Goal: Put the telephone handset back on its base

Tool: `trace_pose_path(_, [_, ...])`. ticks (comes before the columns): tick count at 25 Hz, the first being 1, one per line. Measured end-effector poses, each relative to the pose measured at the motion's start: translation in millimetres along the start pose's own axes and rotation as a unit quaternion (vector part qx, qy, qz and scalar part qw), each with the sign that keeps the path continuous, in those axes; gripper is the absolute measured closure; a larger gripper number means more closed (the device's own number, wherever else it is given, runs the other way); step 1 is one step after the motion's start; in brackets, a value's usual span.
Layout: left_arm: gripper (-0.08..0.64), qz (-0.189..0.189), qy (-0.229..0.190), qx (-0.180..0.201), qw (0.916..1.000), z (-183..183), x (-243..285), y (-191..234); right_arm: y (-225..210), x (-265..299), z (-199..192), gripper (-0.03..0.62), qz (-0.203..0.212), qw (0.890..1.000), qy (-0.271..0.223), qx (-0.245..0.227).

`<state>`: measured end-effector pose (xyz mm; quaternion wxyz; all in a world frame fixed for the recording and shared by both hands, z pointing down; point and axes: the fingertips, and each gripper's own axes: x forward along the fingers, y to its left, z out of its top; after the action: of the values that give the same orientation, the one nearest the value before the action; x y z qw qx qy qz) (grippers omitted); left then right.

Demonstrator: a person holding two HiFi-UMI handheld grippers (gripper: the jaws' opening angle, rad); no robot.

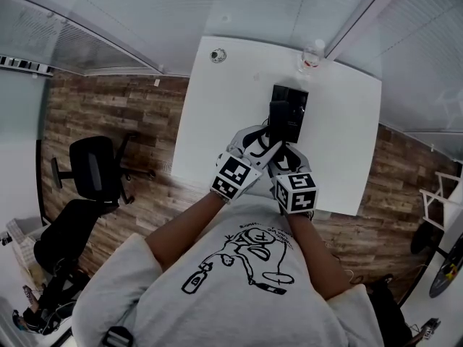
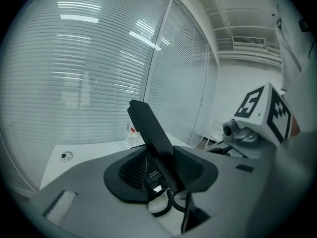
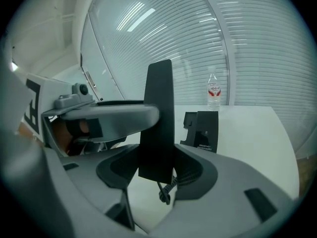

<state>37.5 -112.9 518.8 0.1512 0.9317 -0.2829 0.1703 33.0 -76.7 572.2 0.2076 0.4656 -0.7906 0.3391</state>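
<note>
The black telephone handset [image 3: 159, 113] stands nearly upright between the jaws of my right gripper [image 3: 157, 170], which is shut on its lower part. My left gripper [image 2: 161, 175] is also shut on the handset [image 2: 148, 128], which leans away to the upper left there. Its coiled cord [image 2: 171, 205] hangs below the jaws. The black base [image 3: 203, 130] stands on the white table just beyond the handset. From the head view, both grippers, left [image 1: 262, 142] and right [image 1: 288, 152], meet side by side at the near end of the base [image 1: 295, 100], with the handset [image 1: 278, 118] over its left side.
A clear water bottle [image 1: 311, 55] stands at the table's far edge behind the base. A round cable grommet [image 1: 218, 55] is set in the far left of the table [image 1: 217, 121]. A black office chair [image 1: 90, 168] stands on the wooden floor to the left.
</note>
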Motion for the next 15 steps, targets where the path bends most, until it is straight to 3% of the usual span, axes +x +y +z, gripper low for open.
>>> trace_pose_path(7, [0.408,-0.018,0.026,0.005,0.9995,-18,15,5,-8,15,-11,0.393,-0.014,0.999,0.012,0.046])
trace_pose_path(15, [0.407,-0.027,0.052,0.009,0.9983,-38,28,14,-16,33,-24,0.393,-0.037,0.997,0.034,0.067])
